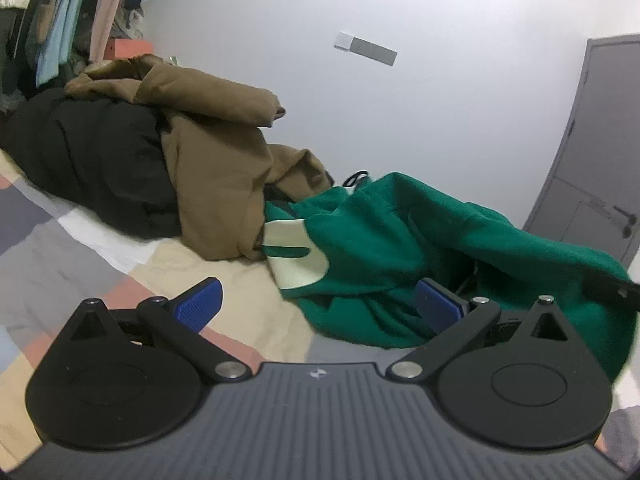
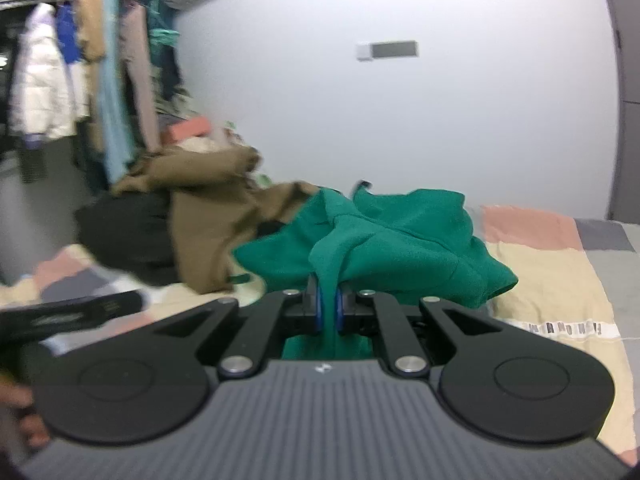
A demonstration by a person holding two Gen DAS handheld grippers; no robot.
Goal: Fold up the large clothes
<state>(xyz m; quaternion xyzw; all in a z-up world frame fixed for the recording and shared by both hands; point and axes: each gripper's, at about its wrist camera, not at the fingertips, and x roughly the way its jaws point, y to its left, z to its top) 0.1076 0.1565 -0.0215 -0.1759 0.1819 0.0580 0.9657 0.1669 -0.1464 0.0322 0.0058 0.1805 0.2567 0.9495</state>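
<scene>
- Right gripper (image 2: 328, 310): nearest in the right wrist view, its blue pads (image 2: 318, 308) closed on a raised fold of the green garment (image 2: 400, 240), which runs between them and down behind the gripper body.
- Left gripper (image 1: 318, 300): jaws spread wide and empty; its left blue pad (image 1: 200, 300) is over the bedspread, its right one against the near edge of the green cloth.
- Patchwork bedspread (image 1: 80, 256): panels of beige, pink, grey and white cover the bed under all the clothes.
- Green garment: lies crumpled on the bed, right of centre, with a cream striped band (image 1: 296, 252) showing at its left end; its right side hangs lifted in the left wrist view.
- Brown coat (image 1: 216, 160): heaped just left of the green garment, touching it, draped over a black padded jacket (image 1: 88, 160) farther left.
- Hanging clothes (image 2: 80, 72): on a rail at far left.
- White wall (image 1: 400, 120): at the far side, carrying a grey panel (image 1: 372, 50); a grey door (image 1: 592, 152) is at far right.
</scene>
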